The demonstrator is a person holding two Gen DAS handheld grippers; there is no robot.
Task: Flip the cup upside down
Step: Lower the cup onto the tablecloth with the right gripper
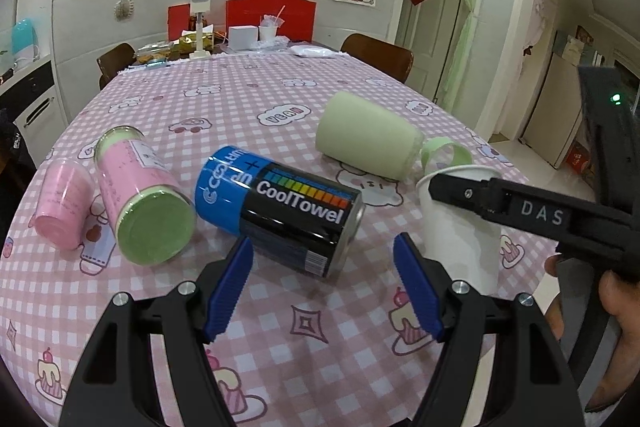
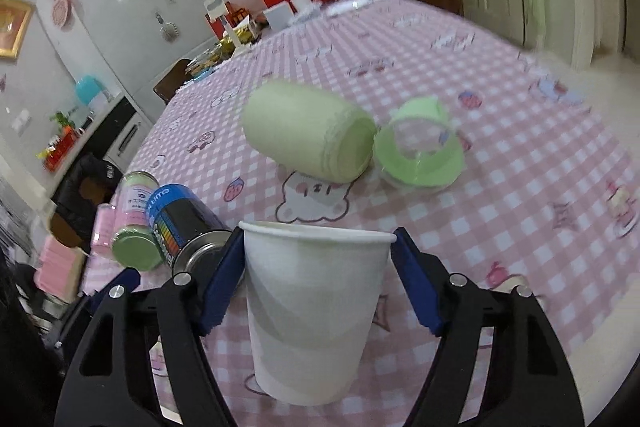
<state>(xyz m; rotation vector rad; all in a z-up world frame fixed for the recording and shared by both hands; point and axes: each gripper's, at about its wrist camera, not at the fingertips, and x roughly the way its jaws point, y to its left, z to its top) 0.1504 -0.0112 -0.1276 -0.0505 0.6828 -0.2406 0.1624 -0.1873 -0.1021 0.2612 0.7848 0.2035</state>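
White paper cup (image 2: 316, 311) upright at 12 o'clock between spread fingers of right gripper (image 2: 318, 281); left gripper (image 1: 322, 289) apart, empty.

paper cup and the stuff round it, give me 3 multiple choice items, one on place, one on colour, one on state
1. Where is the white paper cup?
A. Between the right tool's fingers
B. Inside the green towel roll
C. On a chair

2. What colour is the end of the CoolTowel can that bears the plus sign?
A. Red
B. Blue
C. Yellow

3. How does the paper cup stand?
A. Upside down
B. Flat on its side
C. Upright, mouth up

Answers:
1. A: the right wrist view shows a blue finger at each side of the cup's rim.
2. B: the left wrist view shows a blue band there, next to the black body.
3. C: its open rolled rim is at the top and its base rests on the checked tablecloth.
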